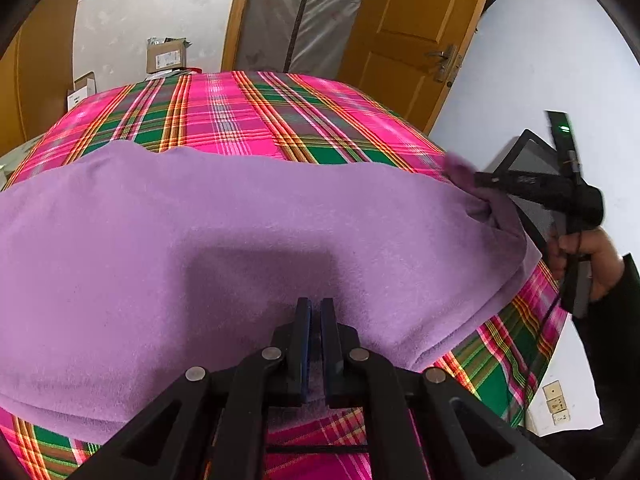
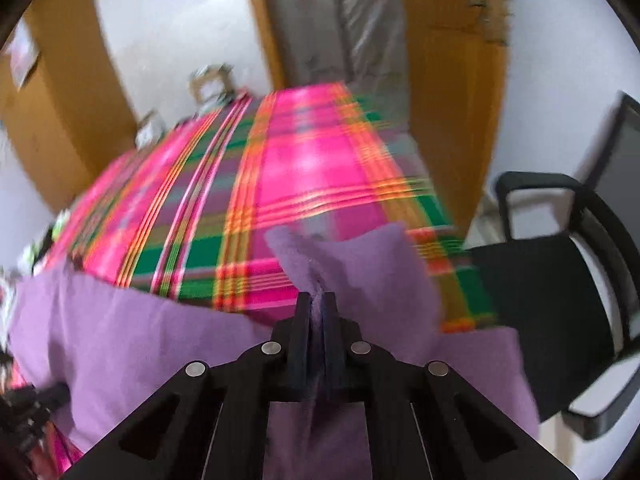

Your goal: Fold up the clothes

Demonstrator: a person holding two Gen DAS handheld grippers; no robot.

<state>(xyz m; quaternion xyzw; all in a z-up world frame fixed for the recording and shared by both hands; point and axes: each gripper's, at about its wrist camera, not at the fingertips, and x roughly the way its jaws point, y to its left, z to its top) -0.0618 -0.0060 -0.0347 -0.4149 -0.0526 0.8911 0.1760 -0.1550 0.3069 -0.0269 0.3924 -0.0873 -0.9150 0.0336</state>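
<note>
A purple garment [image 1: 240, 220] lies spread across a table covered with a pink and green plaid cloth [image 1: 260, 112]. My left gripper [image 1: 316, 305] is shut on the garment's near edge, with purple fabric pinched between its pads. At the table's right edge my right gripper [image 1: 480, 180], held by a person's hand [image 1: 580, 256], is shut on a bunched corner of the garment. In the blurred right wrist view that gripper [image 2: 317, 299] pinches a fold of the purple garment [image 2: 360, 264] that stands up above the plaid cloth [image 2: 300, 168].
A black chair [image 2: 552, 264] stands close to the table's right side, its mesh back [image 1: 528, 160] behind the right gripper. Cardboard boxes [image 1: 166, 56] sit beyond the far edge. A wooden door [image 1: 416, 20] and white walls lie behind.
</note>
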